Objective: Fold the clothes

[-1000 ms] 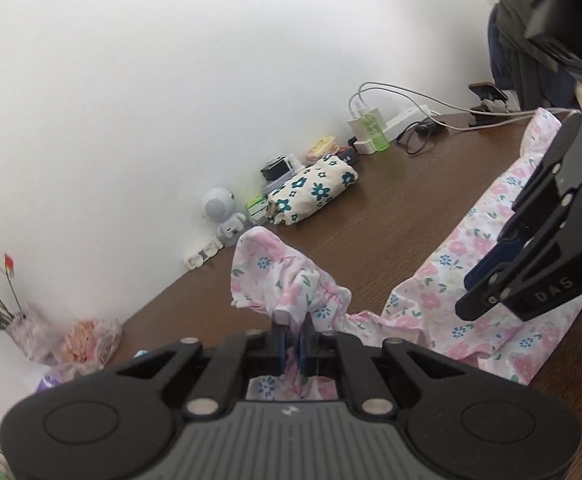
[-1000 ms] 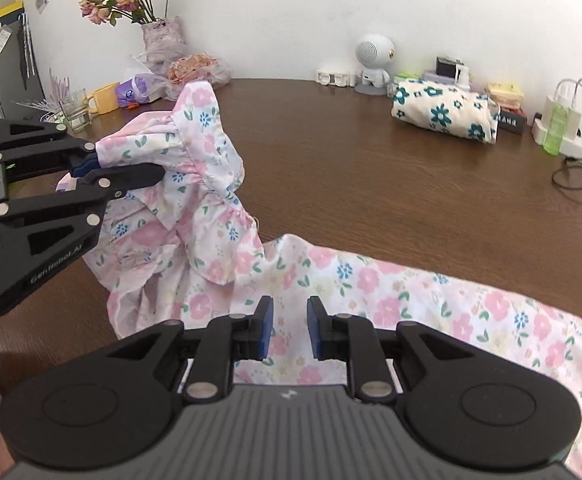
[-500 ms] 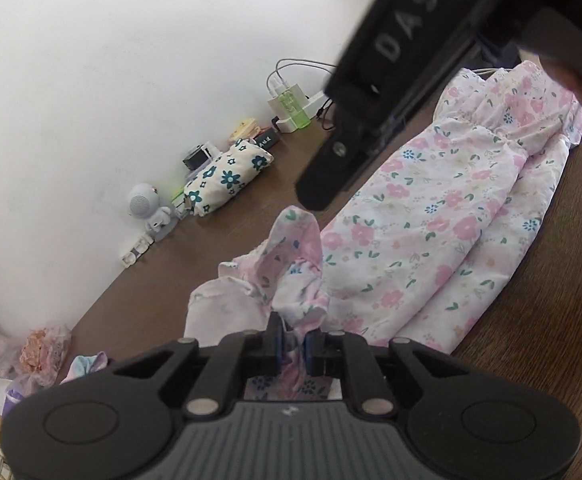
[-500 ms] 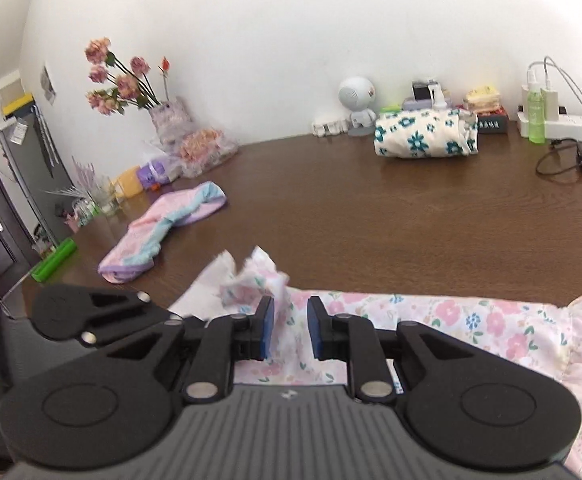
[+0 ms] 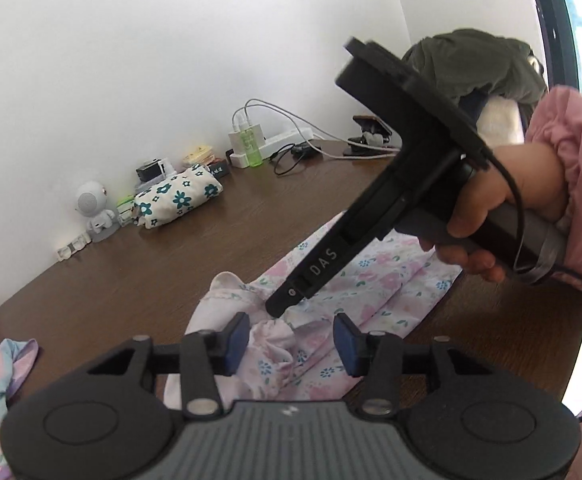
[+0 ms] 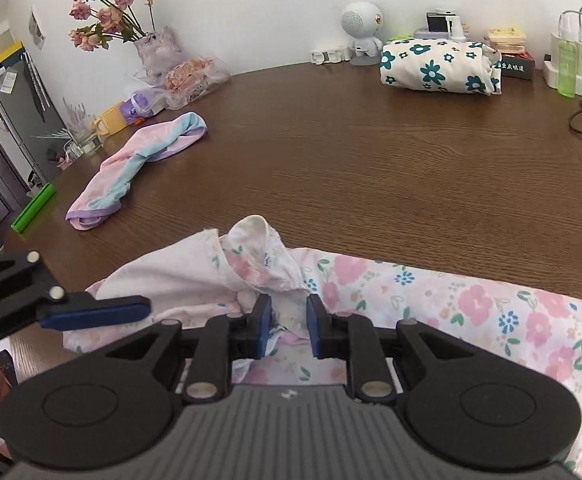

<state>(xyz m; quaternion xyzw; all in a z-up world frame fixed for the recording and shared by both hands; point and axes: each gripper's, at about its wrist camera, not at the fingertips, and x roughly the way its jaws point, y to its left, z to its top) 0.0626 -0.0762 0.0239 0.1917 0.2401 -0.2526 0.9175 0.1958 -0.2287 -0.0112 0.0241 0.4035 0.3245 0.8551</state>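
A pink floral garment [image 6: 471, 304] lies folded lengthwise on the brown table [image 6: 371, 168], with a bunched end [image 6: 255, 256] turned up at its left. It also shows in the left wrist view [image 5: 375, 292]. My left gripper [image 5: 291, 338] is open and empty just above the bunched end. My right gripper [image 6: 289, 330] is partly open over the same bunch, with cloth lying between its pads, not pinched. In the left wrist view the right gripper's fingertip [image 5: 279, 306] points down onto the cloth.
A pink, blue and purple garment [image 6: 131, 168] lies at the left. A folded white garment with teal flowers [image 6: 435, 66] sits at the back by a small white robot speaker [image 6: 361, 24]. A flower vase [image 6: 155, 46], yellow cup [image 6: 109, 120], power strip and green bottle [image 6: 567, 64] line the wall.
My left gripper has let go of the floral cloth and opened wide. The lifted end now rests on the table. My right gripper has opened a little and come down over the bunch.
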